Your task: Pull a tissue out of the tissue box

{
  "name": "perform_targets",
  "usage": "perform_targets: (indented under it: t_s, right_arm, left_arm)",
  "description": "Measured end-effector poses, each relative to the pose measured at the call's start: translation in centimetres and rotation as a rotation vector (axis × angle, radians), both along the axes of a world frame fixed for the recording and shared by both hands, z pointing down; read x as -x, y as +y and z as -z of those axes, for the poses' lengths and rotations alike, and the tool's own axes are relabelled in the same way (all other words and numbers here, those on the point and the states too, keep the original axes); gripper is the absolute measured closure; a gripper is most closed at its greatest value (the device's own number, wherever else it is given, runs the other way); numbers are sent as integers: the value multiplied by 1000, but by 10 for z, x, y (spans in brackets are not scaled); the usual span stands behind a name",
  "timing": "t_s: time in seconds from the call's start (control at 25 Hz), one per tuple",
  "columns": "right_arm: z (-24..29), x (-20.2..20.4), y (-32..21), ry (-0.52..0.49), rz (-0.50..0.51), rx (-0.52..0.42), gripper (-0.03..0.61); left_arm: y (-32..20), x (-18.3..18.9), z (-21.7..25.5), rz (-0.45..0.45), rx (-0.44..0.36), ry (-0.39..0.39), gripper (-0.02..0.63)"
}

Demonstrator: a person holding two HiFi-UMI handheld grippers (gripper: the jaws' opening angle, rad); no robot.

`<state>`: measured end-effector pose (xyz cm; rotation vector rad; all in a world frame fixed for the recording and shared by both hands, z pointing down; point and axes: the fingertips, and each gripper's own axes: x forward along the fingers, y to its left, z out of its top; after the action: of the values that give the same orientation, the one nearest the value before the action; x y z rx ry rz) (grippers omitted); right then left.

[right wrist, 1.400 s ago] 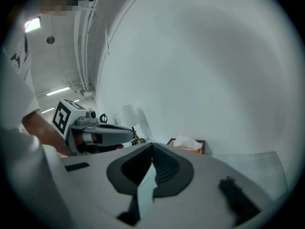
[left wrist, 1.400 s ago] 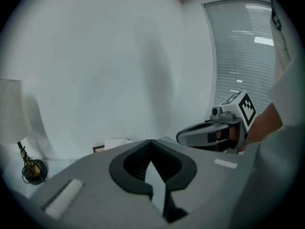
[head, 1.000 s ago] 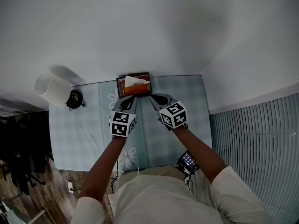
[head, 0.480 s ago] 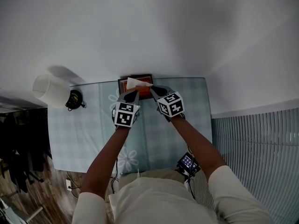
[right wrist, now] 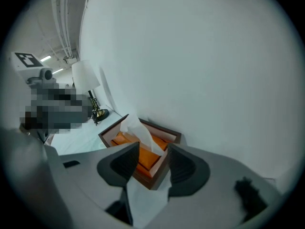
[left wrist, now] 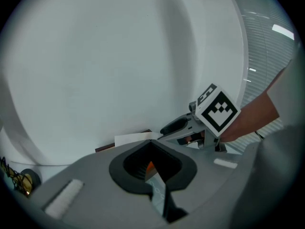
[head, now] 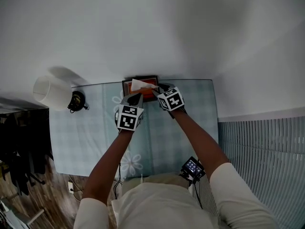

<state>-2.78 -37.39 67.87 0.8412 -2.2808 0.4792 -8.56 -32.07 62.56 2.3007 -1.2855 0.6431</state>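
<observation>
A dark wooden tissue box (head: 151,78) with an orange inside stands at the table's far edge against the wall. A white tissue (head: 141,84) sticks up out of it. My right gripper (head: 160,89) is at the box's right front corner. Its jaws are opening and stand apart in the right gripper view (right wrist: 153,149). The box corner (right wrist: 164,131) and the tissue (right wrist: 137,129) show in the gap, untouched by the pads. My left gripper (head: 134,98) hovers just before the box's front, its tips meeting (left wrist: 151,144) with nothing seen between them.
A lamp with a white shade (head: 51,90) and a dark base (head: 76,100) stands at the table's back left. A pale checked cloth (head: 90,128) covers the table. The white wall rises right behind the box. A slatted surface (head: 267,151) lies to the right of the table.
Both grippers have moved forward toward the box. The right one travelled further and now sits at the box's right corner beside the tissue. The left has barely moved lately.
</observation>
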Motion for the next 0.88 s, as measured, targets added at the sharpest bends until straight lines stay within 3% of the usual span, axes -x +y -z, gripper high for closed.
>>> perform_targets:
  t_s: [0.36,0.4,0.44,0.88]
  right_arm:
    - [-8,6,0,54,51,-18,411]
    - [-8,6,0,65,53,-27,467]
    - [-8,6,1,75,55,-34,565]
    - [4,13,11,48,64,-42,565]
  left_arm:
    - [0,5,-6,7,15,19,607]
    - [0,5,-5,8,17,23,607]
    - [1,4,-5,7,17,26,606]
    - [7,14,3,1,3,26,606]
